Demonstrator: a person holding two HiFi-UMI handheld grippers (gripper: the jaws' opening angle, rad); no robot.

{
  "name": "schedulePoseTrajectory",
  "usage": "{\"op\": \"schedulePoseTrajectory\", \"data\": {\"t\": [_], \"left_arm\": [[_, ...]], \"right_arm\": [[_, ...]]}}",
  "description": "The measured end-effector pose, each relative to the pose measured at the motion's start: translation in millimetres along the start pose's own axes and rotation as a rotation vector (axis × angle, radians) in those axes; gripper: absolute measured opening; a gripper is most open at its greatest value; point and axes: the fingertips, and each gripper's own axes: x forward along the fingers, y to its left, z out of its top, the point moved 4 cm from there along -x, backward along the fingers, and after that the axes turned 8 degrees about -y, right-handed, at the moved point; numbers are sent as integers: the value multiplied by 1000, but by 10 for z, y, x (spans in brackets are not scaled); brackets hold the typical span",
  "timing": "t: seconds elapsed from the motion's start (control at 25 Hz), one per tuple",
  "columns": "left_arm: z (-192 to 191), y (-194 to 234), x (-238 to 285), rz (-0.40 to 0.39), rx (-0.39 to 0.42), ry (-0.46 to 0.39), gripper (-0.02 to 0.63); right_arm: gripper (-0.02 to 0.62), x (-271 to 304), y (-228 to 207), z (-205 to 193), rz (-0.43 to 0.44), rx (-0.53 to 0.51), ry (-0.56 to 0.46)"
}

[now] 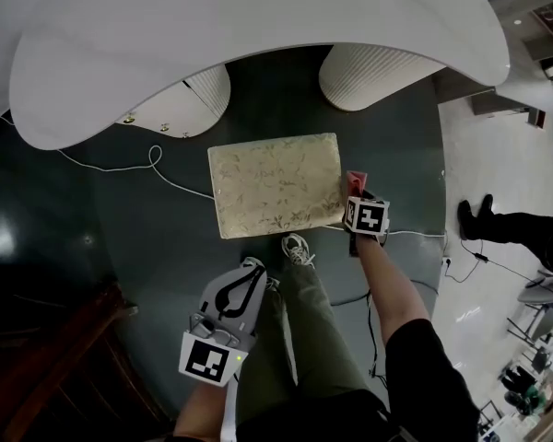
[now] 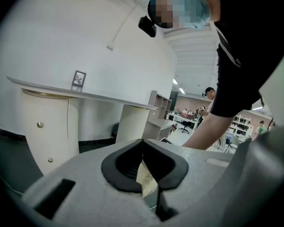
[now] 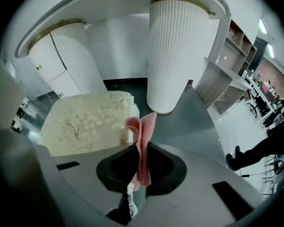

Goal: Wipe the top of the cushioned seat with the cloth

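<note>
Office, curved reception counter (image 1: 258, 26), desks (image 2: 188, 120) beyond

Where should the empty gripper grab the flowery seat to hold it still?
Probably its near-left edge, from the person's side. The cream floral cushioned seat lies flat with a thick side there, the shut left gripper hovers nearest, and the pink cloth in the right gripper is at the right edge.

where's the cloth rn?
The pink cloth is pinched in the right gripper, just off the cushioned seat's right edge in the head view, beside it rather than on top.
</note>
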Motion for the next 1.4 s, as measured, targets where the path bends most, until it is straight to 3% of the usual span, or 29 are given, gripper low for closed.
{"op": "schedulePoseTrajectory", "data": {"t": [0.16, 0.28, 0.56, 0.8, 0.96, 1.12, 1.4], "left_arm": [[33, -24, -44, 16, 6, 2, 17], [44, -5, -143, 39, 5, 6, 17], [47, 142, -503, 133, -3, -18, 17], [-10, 263, -911, 220, -9, -20, 17], [-66, 360, -1189, 275, -17, -14, 17], [-153, 456, -1396, 309, -22, 6, 17], [-239, 518, -1370, 289, -49, 0, 17]], "right_arm": [[28, -101, 202, 53, 61, -11, -40], [28, -265, 537, 92, 154, -23, -93], [26, -545, 1694, -20, 415, 1, -112], [28, -708, 2811, -148, 607, -56, -96], [28, -643, 3288, -264, 633, -96, -67], [28, -492, 3521, -399, 604, -126, -19], [28, -382, 3329, -434, 536, -149, 0]]}}
